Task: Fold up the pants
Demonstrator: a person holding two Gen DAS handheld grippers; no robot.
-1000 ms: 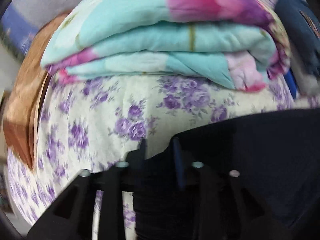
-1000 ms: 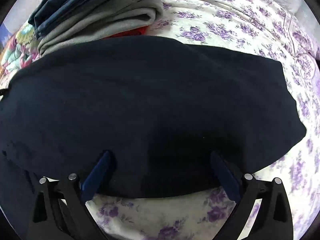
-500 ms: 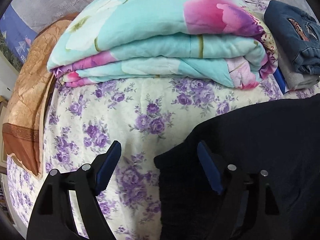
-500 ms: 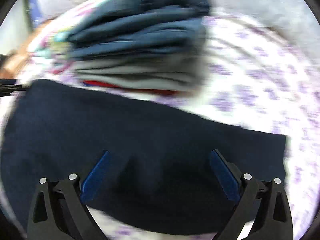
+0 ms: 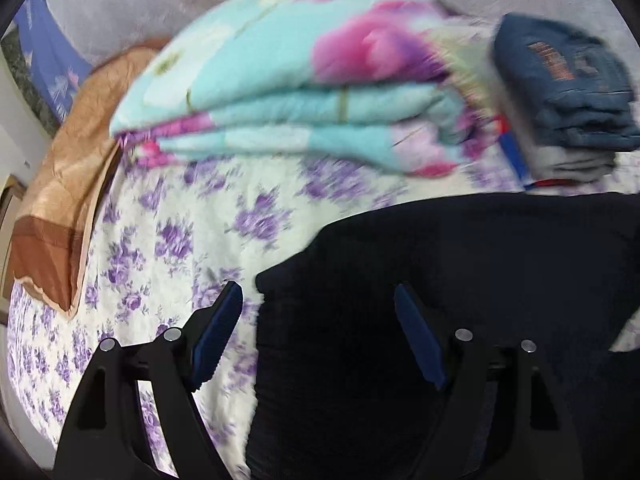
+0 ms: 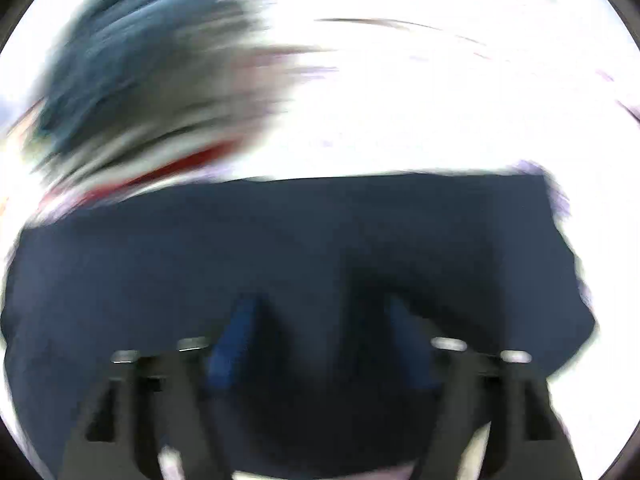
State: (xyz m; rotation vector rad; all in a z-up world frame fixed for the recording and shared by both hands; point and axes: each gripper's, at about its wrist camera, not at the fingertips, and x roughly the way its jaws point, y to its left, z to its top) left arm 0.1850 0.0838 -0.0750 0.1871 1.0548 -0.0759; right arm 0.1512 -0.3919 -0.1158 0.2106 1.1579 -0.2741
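Observation:
The dark navy pants (image 5: 460, 280) lie folded flat on the bed with the purple-flowered sheet (image 5: 168, 248). My left gripper (image 5: 318, 312) is open above the pants' left edge, holding nothing. In the right wrist view, which is heavily blurred, the pants (image 6: 280, 248) fill the lower half. My right gripper (image 6: 320, 320) is open over them, its blue pads apart and empty.
A folded turquoise and pink quilt (image 5: 288, 92) lies at the back of the bed. A stack of folded jeans and grey clothes (image 5: 560, 100) stands to its right, also blurred in the right wrist view (image 6: 140, 80). A tan blanket (image 5: 64, 184) hangs at the left edge.
My left gripper opened and let go of the pants, then drew back. My right gripper stayed open and swung quickly, blurring its view.

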